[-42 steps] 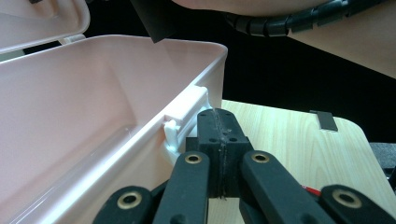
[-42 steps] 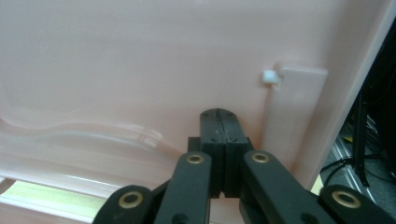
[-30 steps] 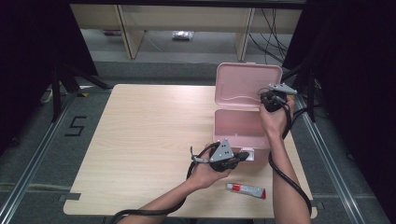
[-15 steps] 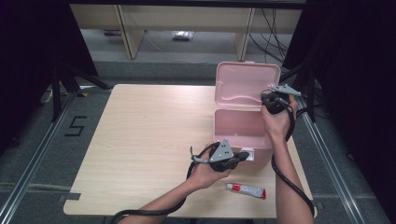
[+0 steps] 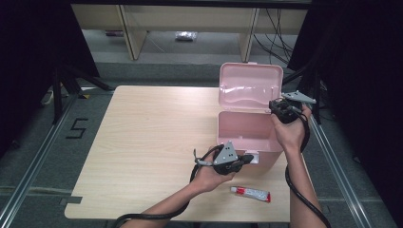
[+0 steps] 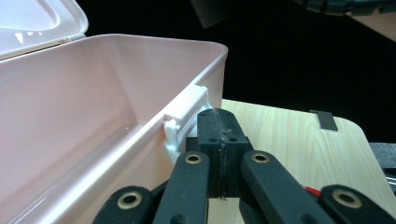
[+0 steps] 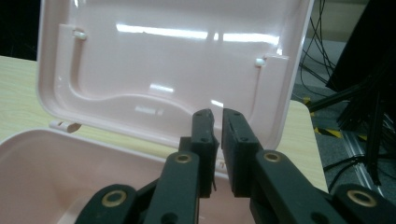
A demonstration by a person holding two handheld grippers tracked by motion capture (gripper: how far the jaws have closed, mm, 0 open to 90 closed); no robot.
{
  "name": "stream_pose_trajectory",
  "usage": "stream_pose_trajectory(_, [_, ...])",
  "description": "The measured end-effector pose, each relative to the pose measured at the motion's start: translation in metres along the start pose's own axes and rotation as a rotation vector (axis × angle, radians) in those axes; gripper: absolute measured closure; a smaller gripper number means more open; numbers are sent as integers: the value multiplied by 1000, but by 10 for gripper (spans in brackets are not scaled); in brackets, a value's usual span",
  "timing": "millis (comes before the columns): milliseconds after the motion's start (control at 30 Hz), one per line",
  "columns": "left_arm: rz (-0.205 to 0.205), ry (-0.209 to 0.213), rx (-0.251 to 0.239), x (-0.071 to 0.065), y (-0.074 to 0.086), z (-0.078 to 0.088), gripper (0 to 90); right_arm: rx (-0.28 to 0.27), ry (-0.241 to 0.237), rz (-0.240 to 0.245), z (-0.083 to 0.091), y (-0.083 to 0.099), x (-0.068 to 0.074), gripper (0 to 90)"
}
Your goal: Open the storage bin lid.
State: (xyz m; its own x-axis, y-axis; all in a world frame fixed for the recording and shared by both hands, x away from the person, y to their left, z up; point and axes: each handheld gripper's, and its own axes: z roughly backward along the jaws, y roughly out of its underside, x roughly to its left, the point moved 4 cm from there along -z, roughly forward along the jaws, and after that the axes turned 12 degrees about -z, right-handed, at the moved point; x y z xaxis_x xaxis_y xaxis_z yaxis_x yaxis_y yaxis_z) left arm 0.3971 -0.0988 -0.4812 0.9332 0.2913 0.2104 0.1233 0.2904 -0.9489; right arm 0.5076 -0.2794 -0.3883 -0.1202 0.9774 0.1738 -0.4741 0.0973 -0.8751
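The high view looks forward and down over the whole table (image 5: 142, 142), while each gripper view sits close behind its own jaws, the left facing the box (image 6: 93, 93) front wall, the right facing the open lid (image 7: 163, 60); all three share the box.

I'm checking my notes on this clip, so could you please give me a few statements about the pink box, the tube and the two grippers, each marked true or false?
1. The pink box has its lid up. True.
2. The tube lies inside the box. False: it lies on the table, near the front edge.
3. The left gripper is shut beside the box's front latch. True.
4. The right gripper clamps the lid. False: its jaws have just been opening, with nothing between them.
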Motion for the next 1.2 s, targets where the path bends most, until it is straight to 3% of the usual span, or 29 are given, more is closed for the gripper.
stream_pose_trajectory(267, [2, 0, 1, 0, 0, 0, 900, 2, 0, 17, 14, 8, 2, 837])
stream_pose_trajectory(300, [3, 0, 1, 0, 0, 0, 900, 7, 3, -8, 16, 10, 4, 837])
stream_pose_trajectory(367, [7, -1, 3, 0, 0, 0, 900, -3, -9, 34, 22, 14, 3, 839])
stream_pose_trajectory(433, [7, -1, 4, 0, 0, 0, 900, 12, -9, 10, 27, 17, 6, 839])
stream_pose_trajectory(500, [3, 1, 4, 0, 0, 0, 900, 15, -27, 48, 31, 20, 6, 840])
stream_pose_trajectory(533, [6, -1, 4, 0, 0, 0, 900, 22, -33, 29, 33, 22, 7, 839])
stream_pose_trajectory(567, [9, -2, 5, 0, 0, 0, 900, 36, -37, 56, 36, 24, 6, 839])
stream_pose_trajectory(833, [10, -4, 8, 0, -1, 0, 900, 80, -82, 29, 51, 44, 14, 836])
stream_pose_trajectory(1067, [9, -1, 6, 0, -1, 0, 900, 109, -117, 75, 66, 55, 15, 831])
stream_pose_trajectory(1100, [14, -3, 6, 0, -1, 0, 900, 126, -129, 33, 69, 58, 19, 831])
stream_pose_trajectory(1200, [12, -1, 8, 0, -1, 0, 900, 133, -149, 84, 76, 62, 19, 828])
